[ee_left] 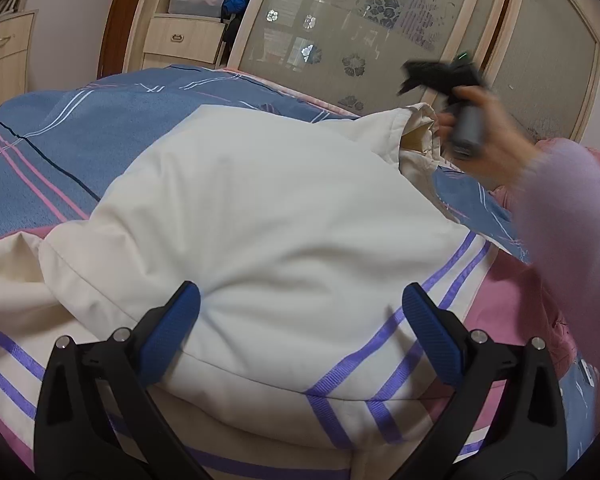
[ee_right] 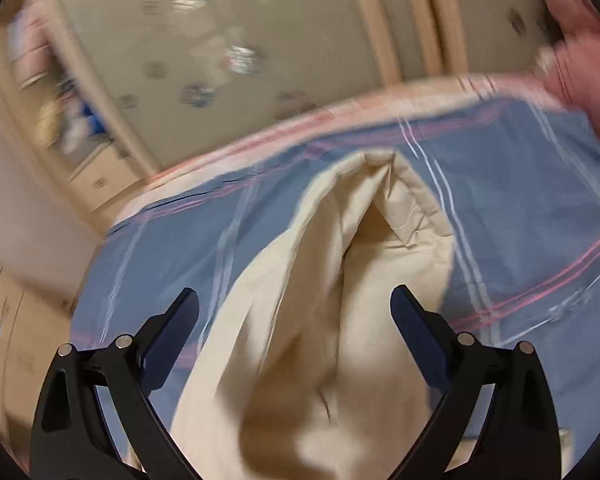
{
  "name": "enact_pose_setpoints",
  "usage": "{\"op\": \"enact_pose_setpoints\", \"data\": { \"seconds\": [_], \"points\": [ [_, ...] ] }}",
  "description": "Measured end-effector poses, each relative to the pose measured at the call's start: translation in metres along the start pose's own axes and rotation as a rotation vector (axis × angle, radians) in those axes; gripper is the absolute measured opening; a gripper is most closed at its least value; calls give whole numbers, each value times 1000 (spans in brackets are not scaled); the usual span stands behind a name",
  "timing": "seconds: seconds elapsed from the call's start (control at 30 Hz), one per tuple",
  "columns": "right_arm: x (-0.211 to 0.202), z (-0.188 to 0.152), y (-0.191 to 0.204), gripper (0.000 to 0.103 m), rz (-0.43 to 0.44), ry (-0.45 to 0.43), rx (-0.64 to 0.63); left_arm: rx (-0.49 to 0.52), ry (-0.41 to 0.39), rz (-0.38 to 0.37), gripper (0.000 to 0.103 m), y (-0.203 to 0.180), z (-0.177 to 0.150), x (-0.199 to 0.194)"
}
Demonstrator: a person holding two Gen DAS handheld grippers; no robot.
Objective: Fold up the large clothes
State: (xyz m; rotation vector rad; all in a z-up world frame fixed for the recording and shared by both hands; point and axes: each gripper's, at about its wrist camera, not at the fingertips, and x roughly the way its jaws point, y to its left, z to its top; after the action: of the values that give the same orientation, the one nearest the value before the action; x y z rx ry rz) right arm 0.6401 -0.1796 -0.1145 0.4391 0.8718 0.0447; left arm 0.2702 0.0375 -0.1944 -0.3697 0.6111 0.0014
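A large cream-white padded garment with purple stripes near its hem lies bunched on the bed. My left gripper is open and empty just above its near part. The right gripper, held by a hand in a lilac sleeve, hovers blurred above the garment's far collar end. In the right wrist view my right gripper is open and empty above a cream fold of the garment; this view is motion-blurred.
The bed has a blue cover with pink and white lines, and a pink sheet at the right. A pink garment lies at the bed's far right. Wardrobe sliding doors and drawers stand behind.
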Motion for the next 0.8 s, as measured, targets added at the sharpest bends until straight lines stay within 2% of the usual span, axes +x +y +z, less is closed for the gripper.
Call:
{"op": "enact_pose_setpoints", "data": {
  "seconds": [0.03, 0.07, 0.13, 0.17, 0.27, 0.37, 0.43, 0.53, 0.6, 0.63, 0.67, 0.73, 0.8],
  "points": [
    [14, -5, -2, 86, -58, 13, 26, 0, 0, 0, 101, 0, 0, 0],
    [24, -13, -1, 42, -144, 26, 9, 1, 0, 2, 101, 0, 0, 0],
    [32, -28, 5, 11, -176, 62, -46, 4, 1, 6, 101, -1, 0, 0],
    [26, -34, 9, 8, -177, 43, -66, 3, -1, 4, 101, 0, -1, 0],
    [-28, -50, 23, 5, -105, -56, -136, -5, -7, -3, 101, 1, -1, -1],
    [-116, -65, 39, 5, 54, -157, -184, -12, -11, -12, 101, 3, -2, -1],
    [-191, -92, 52, 5, 192, -214, -250, -35, -19, -36, 101, 7, -2, -3],
    [-261, -150, 63, 6, 265, -235, -364, -63, -23, -58, 101, 11, -1, -3],
    [-291, -212, 60, 6, 273, -194, -446, -70, -25, -66, 101, 12, 0, -4],
    [-297, -231, 55, 8, 272, -165, -468, -79, -28, -76, 101, 14, 1, -5],
    [-300, -258, 49, 11, 256, -102, -498, -98, -28, -88, 101, 18, 2, -7],
    [-299, -291, 29, 16, 245, 14, -477, -110, 8, -75, 101, 23, 9, -18],
    [-300, -319, 0, 45, 296, 144, -422, -83, 3, -34, 101, 32, 16, -42]
  ]
}}
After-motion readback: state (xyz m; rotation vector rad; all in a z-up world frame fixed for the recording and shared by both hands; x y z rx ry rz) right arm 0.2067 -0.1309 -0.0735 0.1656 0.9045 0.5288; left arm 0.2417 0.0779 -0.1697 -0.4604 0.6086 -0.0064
